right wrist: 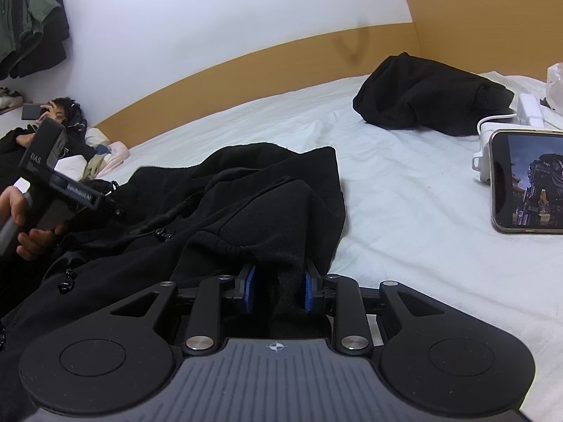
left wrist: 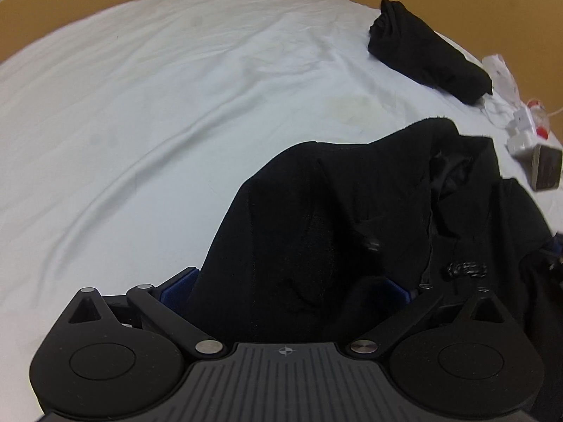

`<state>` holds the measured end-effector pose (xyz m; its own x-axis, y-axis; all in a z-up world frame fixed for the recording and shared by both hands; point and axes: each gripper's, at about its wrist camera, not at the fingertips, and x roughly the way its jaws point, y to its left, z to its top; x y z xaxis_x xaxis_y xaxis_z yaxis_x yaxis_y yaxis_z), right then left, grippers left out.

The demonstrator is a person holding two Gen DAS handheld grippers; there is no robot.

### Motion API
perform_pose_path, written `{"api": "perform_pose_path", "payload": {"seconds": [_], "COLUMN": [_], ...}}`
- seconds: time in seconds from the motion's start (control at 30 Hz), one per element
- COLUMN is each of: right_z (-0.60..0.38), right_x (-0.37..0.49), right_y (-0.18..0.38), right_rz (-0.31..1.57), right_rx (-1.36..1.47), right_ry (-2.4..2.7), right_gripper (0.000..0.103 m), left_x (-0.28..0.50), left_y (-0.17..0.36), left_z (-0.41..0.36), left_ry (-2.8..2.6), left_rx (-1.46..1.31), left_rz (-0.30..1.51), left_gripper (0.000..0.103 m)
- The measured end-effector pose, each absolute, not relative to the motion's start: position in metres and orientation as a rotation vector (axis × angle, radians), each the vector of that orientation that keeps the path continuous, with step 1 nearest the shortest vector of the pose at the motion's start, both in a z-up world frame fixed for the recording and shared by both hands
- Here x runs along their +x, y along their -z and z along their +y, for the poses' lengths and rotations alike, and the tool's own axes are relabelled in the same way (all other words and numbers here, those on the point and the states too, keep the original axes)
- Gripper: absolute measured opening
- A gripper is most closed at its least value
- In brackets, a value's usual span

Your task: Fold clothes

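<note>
Left wrist view: your left gripper [left wrist: 281,288] sits low over the bed [left wrist: 140,105], jaws wide apart, black hoodie [left wrist: 352,211] draped between them. Right wrist view: your right gripper [right wrist: 278,290], level, pinches a hoodie fold; your left hand [right wrist: 24,225] grips its handle near the bed's left edge.
</note>
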<state>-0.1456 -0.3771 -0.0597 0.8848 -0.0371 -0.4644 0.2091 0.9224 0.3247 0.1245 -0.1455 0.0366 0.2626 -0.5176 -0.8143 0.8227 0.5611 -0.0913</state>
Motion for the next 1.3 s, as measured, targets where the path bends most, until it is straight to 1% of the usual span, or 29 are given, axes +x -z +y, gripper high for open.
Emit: {"api": "perform_pose_path", "payload": {"seconds": [0.1,0.3,0.4,0.8,1.3], "right_z": [-0.378,-0.375,-0.374,-0.367,-0.360], "right_x": [-0.146,-0.143,-0.143,-0.143,-0.138], "right_y": [0.059,0.058,0.058,0.058,0.057], "right_rz": [0.469,0.482,0.485,0.494,0.511], "right_rx": [0.385,0.360,0.347,0.313,0.239], "right_ry": [0.126,0.135,0.139,0.145,0.167], "right_gripper": [0.029,0.030,0.030,0.031,0.032], "left_x": [0.117,0.103,0.106,0.095,0.095], "left_y": [-0.032,-0.019,-0.019,-0.018,-0.015], "left_z": [-0.141,-0.123,-0.120,-0.131,-0.125], "left_ry": [0.924,0.880,0.870,0.769,0.792], "left_rx": [0.389,0.264,0.232,0.257,0.240], "left_rz": [0.861,0.698,0.693,0.680,0.674], "left_gripper": [0.102,0.102,0.102,0.102,0.102]}}
